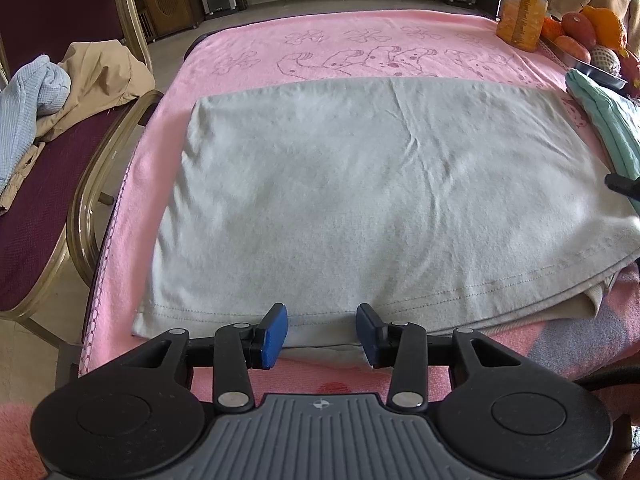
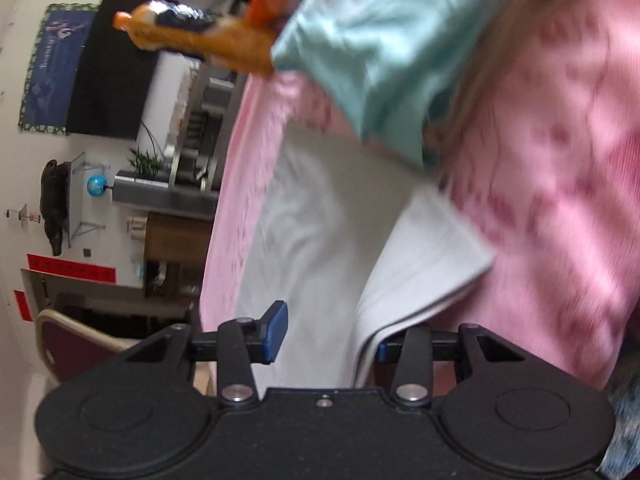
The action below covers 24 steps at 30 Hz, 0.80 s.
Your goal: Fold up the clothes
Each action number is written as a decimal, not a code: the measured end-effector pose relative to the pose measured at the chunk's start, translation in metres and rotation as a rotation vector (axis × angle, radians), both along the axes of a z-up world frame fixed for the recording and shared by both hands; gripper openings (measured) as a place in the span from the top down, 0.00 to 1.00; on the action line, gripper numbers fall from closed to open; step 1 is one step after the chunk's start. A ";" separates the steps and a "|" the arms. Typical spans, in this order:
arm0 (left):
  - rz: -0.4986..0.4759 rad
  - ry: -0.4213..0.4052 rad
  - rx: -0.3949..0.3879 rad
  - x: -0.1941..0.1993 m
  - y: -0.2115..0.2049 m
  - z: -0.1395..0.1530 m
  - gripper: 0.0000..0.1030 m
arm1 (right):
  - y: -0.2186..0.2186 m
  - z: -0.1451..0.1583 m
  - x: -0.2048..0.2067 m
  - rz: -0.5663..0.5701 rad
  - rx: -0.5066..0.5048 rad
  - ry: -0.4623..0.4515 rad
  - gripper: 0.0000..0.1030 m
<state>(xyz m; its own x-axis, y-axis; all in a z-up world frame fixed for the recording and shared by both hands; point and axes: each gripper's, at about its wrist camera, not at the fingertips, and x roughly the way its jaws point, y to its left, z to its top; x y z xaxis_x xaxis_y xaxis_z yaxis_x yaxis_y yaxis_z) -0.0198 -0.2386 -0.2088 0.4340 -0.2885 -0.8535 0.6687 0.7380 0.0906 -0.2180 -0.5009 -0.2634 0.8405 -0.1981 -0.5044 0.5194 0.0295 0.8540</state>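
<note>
A chair at the left is piled with clothes. The grey shirt is spread on the pink blanket — its hem sits between the half-open, unpinching left gripper. Fruit is held in a dark tray. The right gripper is half open — a lifted shirt edge lies between, not clearly squeezed.

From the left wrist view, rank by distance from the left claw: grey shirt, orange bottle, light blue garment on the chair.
1. grey shirt: its hem lies right at the left claw.
2. light blue garment: far left, on the chair.
3. orange bottle: top right, at the table's far end.
</note>
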 end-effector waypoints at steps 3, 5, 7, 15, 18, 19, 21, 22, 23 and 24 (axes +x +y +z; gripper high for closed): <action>0.001 0.004 -0.002 0.000 0.001 0.000 0.61 | -0.009 -0.002 -0.007 -0.066 -0.023 0.034 0.67; 0.002 0.007 -0.003 0.001 0.001 -0.001 0.61 | -0.011 -0.004 -0.010 -0.105 -0.022 0.054 0.71; 0.003 0.010 -0.005 0.001 0.002 -0.001 0.61 | -0.014 -0.005 -0.014 -0.132 -0.022 0.065 0.73; 0.087 -0.007 -0.109 0.012 0.025 0.018 0.65 | -0.014 0.006 -0.019 -0.109 -0.087 0.203 0.96; 0.173 0.032 -0.095 0.028 0.040 0.015 0.74 | -0.010 0.016 -0.014 -0.082 -0.161 0.251 0.96; 0.187 0.061 -0.068 0.033 0.042 0.009 0.78 | -0.009 0.019 -0.011 -0.074 -0.187 0.271 0.96; 0.167 0.061 -0.018 0.034 0.039 0.004 0.72 | -0.005 0.024 -0.005 -0.062 -0.228 0.311 0.96; 0.154 0.057 0.005 0.033 0.037 0.002 0.72 | -0.003 0.026 -0.003 -0.059 -0.243 0.331 0.96; 0.137 0.044 0.020 0.031 0.036 0.002 0.72 | -0.003 0.027 -0.001 -0.054 -0.253 0.347 0.96; 0.128 0.042 0.028 0.030 0.036 0.004 0.72 | -0.002 0.029 0.001 -0.049 -0.268 0.371 0.96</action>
<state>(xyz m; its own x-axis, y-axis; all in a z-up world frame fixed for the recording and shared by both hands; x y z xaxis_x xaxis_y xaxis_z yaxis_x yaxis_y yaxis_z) 0.0101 -0.2030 -0.2050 0.4296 -0.2092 -0.8785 0.5731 0.8149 0.0862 -0.2165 -0.5031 -0.2341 0.5992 -0.3974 -0.6950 0.7948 0.1915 0.5758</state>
